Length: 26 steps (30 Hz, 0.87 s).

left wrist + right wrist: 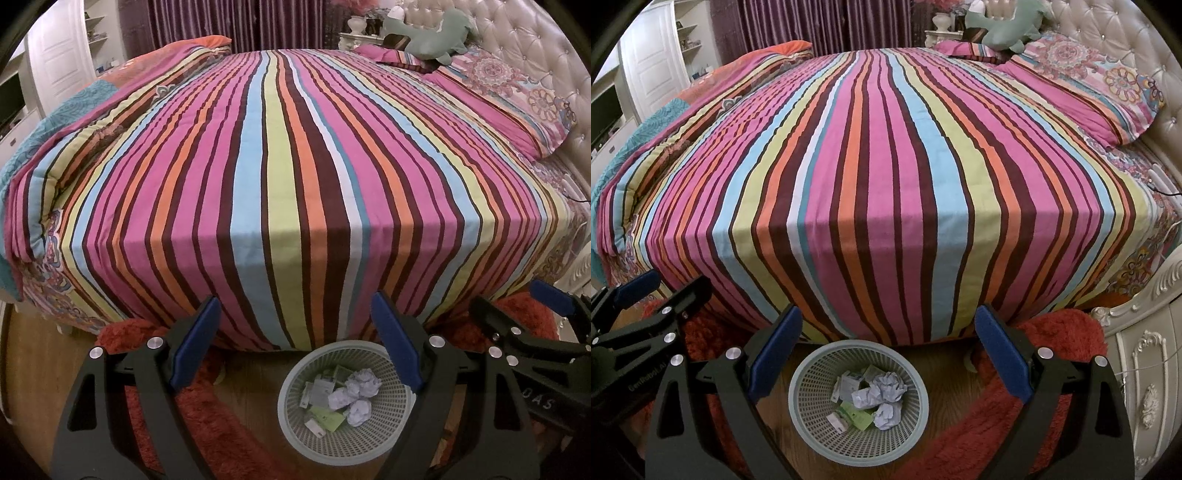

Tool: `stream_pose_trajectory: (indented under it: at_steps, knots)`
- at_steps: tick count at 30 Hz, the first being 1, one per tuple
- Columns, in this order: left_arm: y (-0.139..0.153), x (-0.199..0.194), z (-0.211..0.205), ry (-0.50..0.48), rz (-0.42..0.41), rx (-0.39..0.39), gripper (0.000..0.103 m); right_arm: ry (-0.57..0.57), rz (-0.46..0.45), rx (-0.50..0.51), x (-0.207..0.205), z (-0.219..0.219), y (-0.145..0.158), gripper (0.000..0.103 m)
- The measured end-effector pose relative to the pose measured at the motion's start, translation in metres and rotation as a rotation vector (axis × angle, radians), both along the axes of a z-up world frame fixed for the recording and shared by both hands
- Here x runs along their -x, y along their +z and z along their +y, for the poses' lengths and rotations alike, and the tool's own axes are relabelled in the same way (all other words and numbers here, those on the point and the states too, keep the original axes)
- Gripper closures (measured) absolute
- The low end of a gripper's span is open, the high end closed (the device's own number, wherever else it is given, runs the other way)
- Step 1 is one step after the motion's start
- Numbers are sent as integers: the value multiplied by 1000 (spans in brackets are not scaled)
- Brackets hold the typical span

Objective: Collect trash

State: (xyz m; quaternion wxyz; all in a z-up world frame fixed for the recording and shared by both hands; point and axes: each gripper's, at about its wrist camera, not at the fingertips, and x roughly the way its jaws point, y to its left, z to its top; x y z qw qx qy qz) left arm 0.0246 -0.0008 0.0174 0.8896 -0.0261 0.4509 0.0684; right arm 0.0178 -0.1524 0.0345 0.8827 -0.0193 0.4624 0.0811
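Now I hold both grippers, left gripper (295, 336) and right gripper (888, 345), spread wide and empty above the mesh wastebasket (812, 435) of crumpled paper (886, 391), near the striped bed (886, 166).

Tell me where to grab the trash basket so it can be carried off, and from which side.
Take the basket by its plain top rim, coming down from above with one finger inside and one outside. It stands upright and open on the floor beside the bed, and the right tool, open, is nearly above it. The crumpled paper lies low, leaving the rim free.
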Motion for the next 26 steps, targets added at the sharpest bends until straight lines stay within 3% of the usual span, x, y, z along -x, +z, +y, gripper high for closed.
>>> stream_pose_trajectory:
  at_steps: [8,14,26]
  knots:
    - [0,2,-1,-3,-2,10,22,0,3,1,-1,0,0,13]
    - [7,6,-2,11,-45,-41,22,-2,4,0,-1,0,0,13]
    - [2,-1,3,16,-4,-11,22,-3,7,-2,-2,0,0,13]
